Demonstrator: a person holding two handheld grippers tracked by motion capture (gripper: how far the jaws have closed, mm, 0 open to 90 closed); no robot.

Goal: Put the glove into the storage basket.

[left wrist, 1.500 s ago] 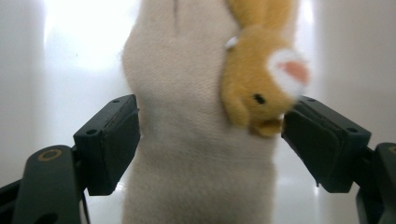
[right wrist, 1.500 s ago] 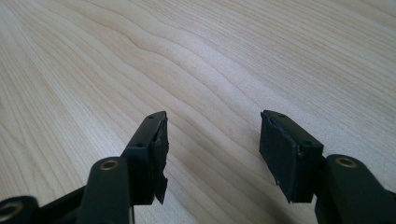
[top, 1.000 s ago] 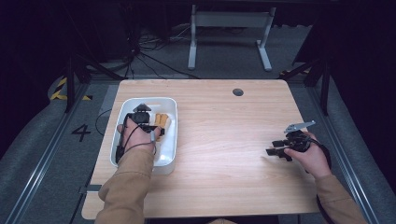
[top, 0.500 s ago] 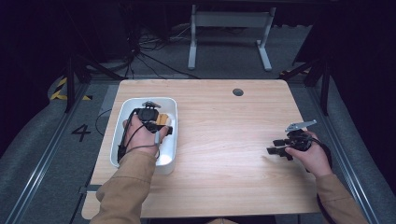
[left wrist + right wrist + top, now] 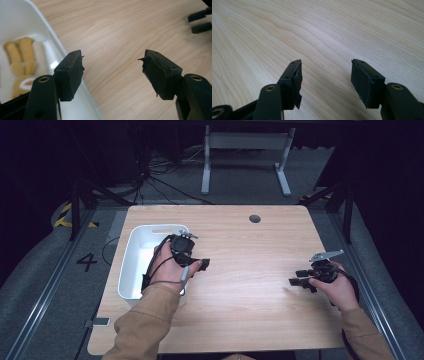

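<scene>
1. While the left hand [image 5: 167, 265] reaches in from the bottom over the right rim of the white tub [image 5: 131, 270], its left gripper [image 5: 112, 67] points across the wooden table [image 5: 250, 285], jaws spread wide with nothing between them.
2. Over by the table's right edge, the right gripper [image 5: 300, 282] sits low, aimed leftward, jaws likewise apart and empty.
3. Inside the tub lies a blurred tan soft toy [image 5: 21, 62].
4. Bare wood separates the two grippers.

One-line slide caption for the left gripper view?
Open left gripper above the wooden table, beside a white bin holding a tan plush toy.
</scene>
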